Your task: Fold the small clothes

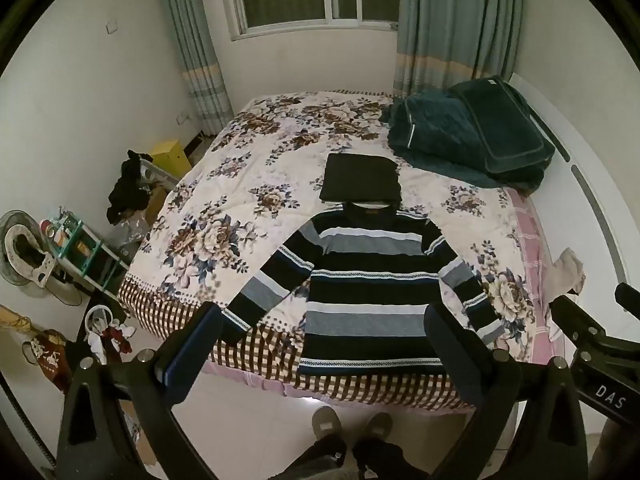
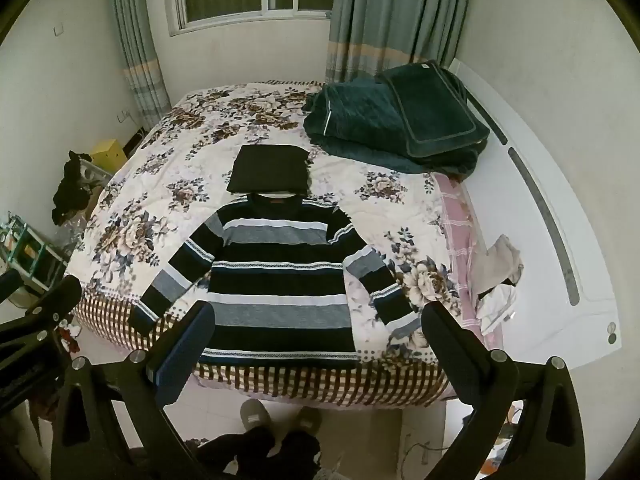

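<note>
Left gripper [image 1: 326, 332]: jaws wide apart, nothing between them, above bed edge. Striped sweater [image 1: 370, 284]: flat on floral quilt [image 1: 224, 184], sleeves splayed, hem nearest us. Right gripper [image 2: 320, 328]: likewise agape, nothing held. We judge: pinch each sleeve cuff, fold inward evenly, avoid dragging body.

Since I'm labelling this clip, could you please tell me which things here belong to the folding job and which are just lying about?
Part of the job:
striped sweater, spread flat on the bed
folded black garment above its collar
left gripper and right gripper, both open

Just lying about:
teal bedding
yellow box
fan
</note>
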{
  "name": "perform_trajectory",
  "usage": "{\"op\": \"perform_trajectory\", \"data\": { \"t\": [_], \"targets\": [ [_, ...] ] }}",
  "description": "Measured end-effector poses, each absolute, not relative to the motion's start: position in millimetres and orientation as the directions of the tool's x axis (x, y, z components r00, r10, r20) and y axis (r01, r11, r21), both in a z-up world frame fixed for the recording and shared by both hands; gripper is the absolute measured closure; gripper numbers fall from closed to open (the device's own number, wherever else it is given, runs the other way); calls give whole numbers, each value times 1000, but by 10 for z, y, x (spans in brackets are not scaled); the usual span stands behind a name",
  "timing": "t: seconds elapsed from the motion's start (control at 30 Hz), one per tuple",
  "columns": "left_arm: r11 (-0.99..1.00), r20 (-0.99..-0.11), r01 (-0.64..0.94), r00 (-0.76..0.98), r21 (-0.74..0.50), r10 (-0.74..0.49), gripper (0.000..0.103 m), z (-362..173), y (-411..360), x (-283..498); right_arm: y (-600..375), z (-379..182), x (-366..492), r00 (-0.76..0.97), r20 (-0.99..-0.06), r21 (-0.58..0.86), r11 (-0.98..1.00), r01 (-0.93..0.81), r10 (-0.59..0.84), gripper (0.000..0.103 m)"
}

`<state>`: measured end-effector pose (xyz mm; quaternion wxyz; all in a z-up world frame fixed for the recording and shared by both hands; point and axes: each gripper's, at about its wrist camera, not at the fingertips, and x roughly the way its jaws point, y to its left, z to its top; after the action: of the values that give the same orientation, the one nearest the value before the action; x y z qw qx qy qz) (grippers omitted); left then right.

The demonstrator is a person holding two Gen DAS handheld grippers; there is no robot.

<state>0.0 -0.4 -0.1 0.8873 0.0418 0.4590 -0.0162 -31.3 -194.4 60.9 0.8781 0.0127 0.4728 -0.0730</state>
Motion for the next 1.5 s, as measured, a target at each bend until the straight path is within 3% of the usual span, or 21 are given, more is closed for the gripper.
{"op": "perform_trajectory", "data": {
  "t": [1.5],
  "targets": [
    [997,-813,63,583,48,2,0,4,6,-14,-1898,730,-236,546,-828,-64,989,137,-129,0]
  ]
}}
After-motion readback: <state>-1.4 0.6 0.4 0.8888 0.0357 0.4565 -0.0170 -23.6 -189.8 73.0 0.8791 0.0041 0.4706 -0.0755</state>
